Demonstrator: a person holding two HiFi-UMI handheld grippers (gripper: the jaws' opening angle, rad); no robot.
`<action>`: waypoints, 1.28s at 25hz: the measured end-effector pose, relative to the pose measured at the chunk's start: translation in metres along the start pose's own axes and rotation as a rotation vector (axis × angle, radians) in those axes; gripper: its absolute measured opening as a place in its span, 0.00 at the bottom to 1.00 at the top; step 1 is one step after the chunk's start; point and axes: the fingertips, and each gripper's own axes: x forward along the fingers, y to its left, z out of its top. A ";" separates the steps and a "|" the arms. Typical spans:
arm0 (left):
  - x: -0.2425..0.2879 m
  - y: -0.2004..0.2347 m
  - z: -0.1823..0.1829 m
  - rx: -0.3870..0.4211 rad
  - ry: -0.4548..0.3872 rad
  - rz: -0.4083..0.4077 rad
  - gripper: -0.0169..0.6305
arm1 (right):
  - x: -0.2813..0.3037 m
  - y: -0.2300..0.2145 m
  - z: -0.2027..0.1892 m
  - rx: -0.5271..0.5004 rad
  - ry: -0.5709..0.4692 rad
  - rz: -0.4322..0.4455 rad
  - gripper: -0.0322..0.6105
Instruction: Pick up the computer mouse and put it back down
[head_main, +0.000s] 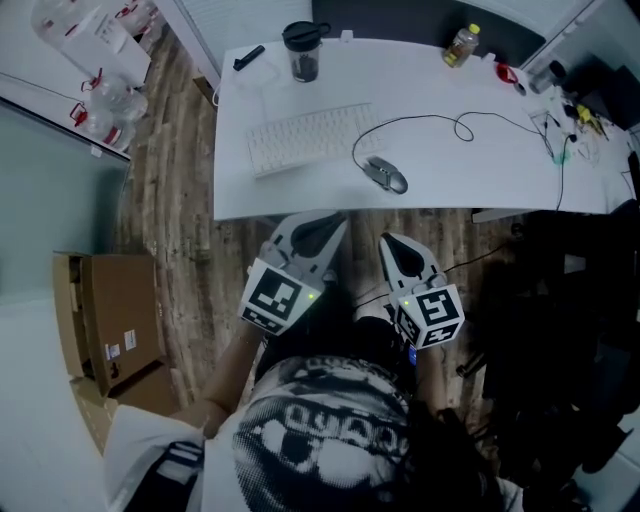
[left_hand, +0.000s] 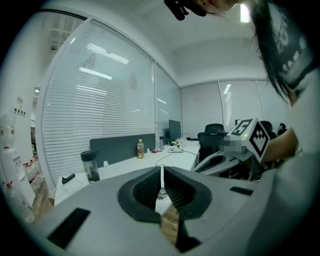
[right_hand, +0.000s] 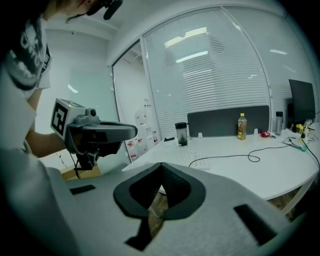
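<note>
Tools face desk (head_main: 480, 170): left tool (head_main: 330, 222) beside right tool (head_main: 392, 245).

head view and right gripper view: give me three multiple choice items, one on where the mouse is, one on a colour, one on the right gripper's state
1. Where does the computer mouse lie?
A. on the desk, right of the keyboard
B. on the floor
C. in a cardboard box

2. What colour is the keyboard?
A. black
B. white
C. red

3. How do the right gripper jaws stand?
A. wide open
B. shut on the computer mouse
C. shut, with nothing between them

Answers:
1 A: the head view shows it on the desk near the front edge, just right of the keyboard.
2 B: its case and keys are white.
3 C: the right gripper view shows the jaws meeting, with nothing between them.
</note>
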 end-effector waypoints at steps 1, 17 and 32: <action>0.002 0.003 -0.001 -0.003 -0.002 0.001 0.05 | 0.002 -0.001 0.000 0.001 0.005 -0.002 0.04; 0.023 0.011 -0.006 -0.060 -0.001 0.057 0.05 | 0.034 -0.031 0.007 -0.028 0.022 0.047 0.04; 0.088 0.059 0.011 -0.099 0.027 0.328 0.05 | 0.113 -0.135 -0.002 -0.120 0.137 0.180 0.04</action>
